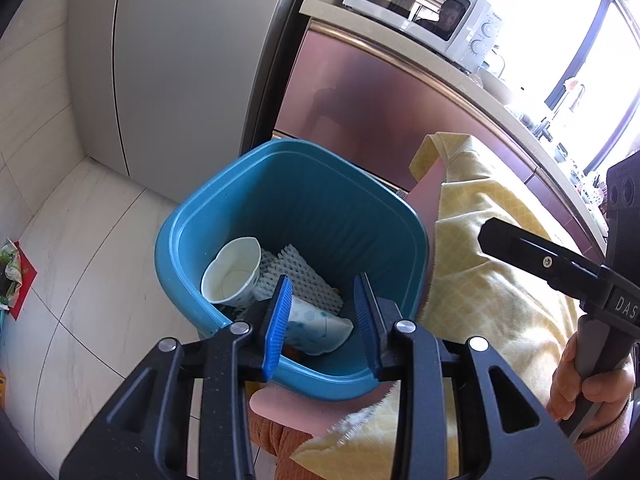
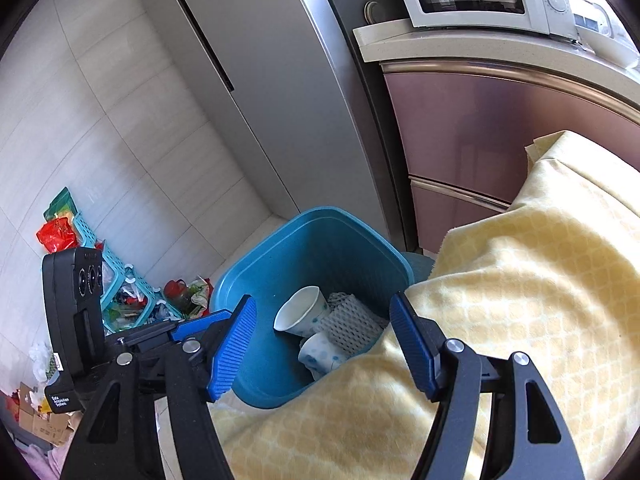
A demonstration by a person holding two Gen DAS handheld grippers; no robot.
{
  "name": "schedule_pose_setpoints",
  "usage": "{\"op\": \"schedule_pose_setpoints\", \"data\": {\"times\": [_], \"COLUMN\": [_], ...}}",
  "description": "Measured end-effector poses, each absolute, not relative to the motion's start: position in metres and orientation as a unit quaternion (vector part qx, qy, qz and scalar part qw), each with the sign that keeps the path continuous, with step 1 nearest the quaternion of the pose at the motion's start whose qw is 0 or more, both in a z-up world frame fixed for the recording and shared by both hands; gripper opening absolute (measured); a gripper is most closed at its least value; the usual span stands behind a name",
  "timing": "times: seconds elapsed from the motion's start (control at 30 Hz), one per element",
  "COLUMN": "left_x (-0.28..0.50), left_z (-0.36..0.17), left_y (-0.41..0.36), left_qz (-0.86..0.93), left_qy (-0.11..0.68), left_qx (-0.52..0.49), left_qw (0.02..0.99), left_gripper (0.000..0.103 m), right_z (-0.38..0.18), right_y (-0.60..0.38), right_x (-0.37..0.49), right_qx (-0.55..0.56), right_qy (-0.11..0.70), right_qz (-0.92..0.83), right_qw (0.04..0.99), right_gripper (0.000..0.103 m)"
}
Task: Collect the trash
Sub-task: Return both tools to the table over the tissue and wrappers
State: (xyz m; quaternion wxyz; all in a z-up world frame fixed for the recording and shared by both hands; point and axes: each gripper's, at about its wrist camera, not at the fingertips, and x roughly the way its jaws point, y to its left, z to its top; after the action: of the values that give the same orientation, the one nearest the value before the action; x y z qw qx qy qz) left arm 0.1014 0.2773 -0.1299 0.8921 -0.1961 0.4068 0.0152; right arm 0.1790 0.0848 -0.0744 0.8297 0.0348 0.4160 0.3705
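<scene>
While both sets of jaws hang empty above the blue bin point(image 1: 224, 312), the left gripper point(image 1: 322, 326) partly open at lower centre and the right gripper point(image 2: 324, 354) wide, the paper cups point(image 1: 234, 272) and foam netting point(image 1: 304, 280) lie inside. I judge the drop done: lift both straight up, clear of the rim and the yellow cloth point(image 2: 520, 300) at right.

A blue square plastic trash bin point(image 1: 296, 200) stands open. Inside, a white dotted paper cup point(image 1: 234, 272) lies tipped at 9 o'clock, white foam netting point(image 1: 300, 276) at centre, a second dotted cup point(image 1: 316, 324) at 6 o'clock.
</scene>
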Motion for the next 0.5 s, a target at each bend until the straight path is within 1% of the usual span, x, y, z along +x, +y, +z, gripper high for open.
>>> {"op": "schedule_pose_setpoints", "data": {"times": [0.3, 0.5], "left_x": [0.089, 0.084], "left_z": [-0.100, -0.081], "left_y": [0.253, 0.211], "left_qz": [-0.023, -0.079], "left_qy": [0.372, 0.356], "left_qx": [-0.180, -0.155], "left_qw": [0.910, 0.918], "left_gripper": [0.039, 0.043], "right_z": [-0.054, -0.039], "right_y": [0.050, 0.008], "right_x": [0.157, 0.132], "right_qx": [0.046, 0.053], "right_qy": [0.383, 0.356], "right_qz": [0.382, 0.366], "right_qw": [0.840, 0.858], "right_gripper": [0.067, 0.067]}}
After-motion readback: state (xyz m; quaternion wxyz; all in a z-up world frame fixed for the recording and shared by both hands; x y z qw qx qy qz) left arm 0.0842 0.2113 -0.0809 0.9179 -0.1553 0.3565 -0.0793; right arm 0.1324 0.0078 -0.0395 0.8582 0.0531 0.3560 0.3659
